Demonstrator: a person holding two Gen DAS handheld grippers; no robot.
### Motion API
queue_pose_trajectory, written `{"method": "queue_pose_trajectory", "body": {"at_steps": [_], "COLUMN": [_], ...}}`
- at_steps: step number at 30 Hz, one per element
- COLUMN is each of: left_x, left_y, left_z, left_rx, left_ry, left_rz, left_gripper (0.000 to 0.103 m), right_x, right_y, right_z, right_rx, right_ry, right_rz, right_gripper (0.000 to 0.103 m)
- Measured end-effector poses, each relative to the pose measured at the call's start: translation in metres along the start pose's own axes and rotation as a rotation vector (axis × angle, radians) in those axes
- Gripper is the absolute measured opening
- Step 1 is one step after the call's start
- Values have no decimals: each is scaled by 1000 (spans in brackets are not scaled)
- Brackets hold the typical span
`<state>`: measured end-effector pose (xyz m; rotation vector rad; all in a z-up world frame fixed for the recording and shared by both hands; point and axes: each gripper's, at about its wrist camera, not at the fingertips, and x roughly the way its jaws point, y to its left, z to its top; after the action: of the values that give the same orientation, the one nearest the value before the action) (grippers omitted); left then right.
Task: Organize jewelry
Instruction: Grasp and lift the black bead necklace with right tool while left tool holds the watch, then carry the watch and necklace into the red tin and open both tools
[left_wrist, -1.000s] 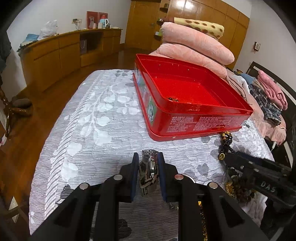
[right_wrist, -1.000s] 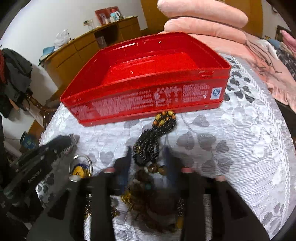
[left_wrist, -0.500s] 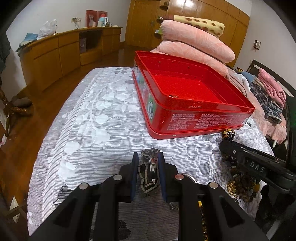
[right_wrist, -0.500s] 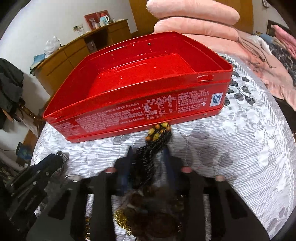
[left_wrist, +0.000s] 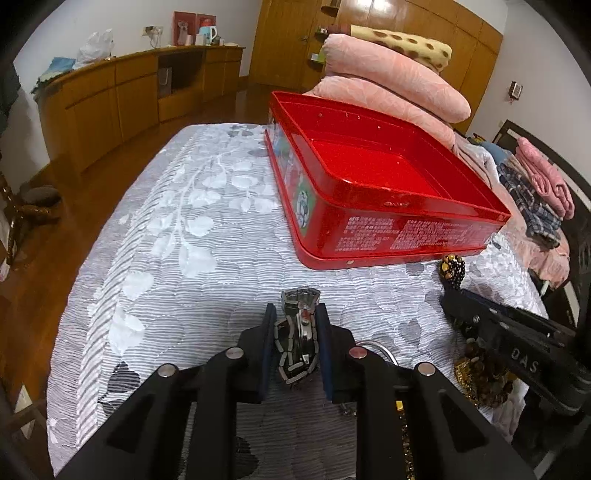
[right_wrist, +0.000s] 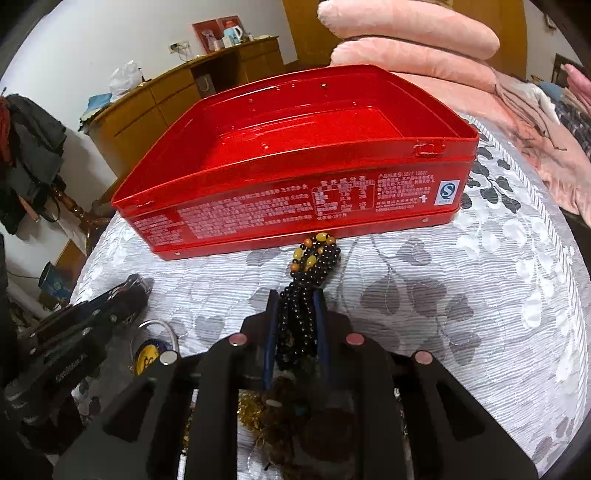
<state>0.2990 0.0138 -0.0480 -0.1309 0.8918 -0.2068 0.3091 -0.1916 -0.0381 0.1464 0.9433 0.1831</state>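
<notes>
In the left wrist view, our left gripper has its two blue-padded jaws clamped on a metal watch, whose linked steel band folds in a loop between the pads while its shiny case pokes out ahead of the fingertips. Under it lies a grey bedspread, ribbed and crinkled, with pale leaf and dark heart shapes woven in. Ahead and to the right sits the red tin, a shallow rectangular box of glossy metal, open at the top, with fine white print along its near wall and a green picture on its left end. Stacked pink pillows, soft and rounded, lie behind it. At the right edge our right gripper comes in as a black plastic body, and a bunch of black beads sticks out from its tip, close to the tin's near corner.

In the right wrist view, the right gripper has its jaws closed on a beaded necklace: several strands of small round black beads, gathered tightly between the pads, ending in a few larger amber and yellow beads that lie just beside the tin's printed wall. Below the jaws a heap of brown beads and gold chain lies tangled. To the left, the left gripper shows as a black shape, with a round key ring on the bedspread near it.
</notes>
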Motion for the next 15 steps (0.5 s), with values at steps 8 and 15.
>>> {"method": "queue_pose_trajectory", "body": {"at_steps": [8,15], "left_x": [-11,-33], "left_y": [-3,-13], "left_z": [0,9], "left_rx": [-6,12], "left_ry": [-39,-99], "left_rz": [-19,-22], "left_gripper": [20,20], "right_x": [-28,-47], "right_y": [-2,-2], "right_z": [-9,-3], "right_rx": [-42,-65], "right_ry": [-49,-80], "right_rz": [85,84], "right_gripper": [16,16]}}
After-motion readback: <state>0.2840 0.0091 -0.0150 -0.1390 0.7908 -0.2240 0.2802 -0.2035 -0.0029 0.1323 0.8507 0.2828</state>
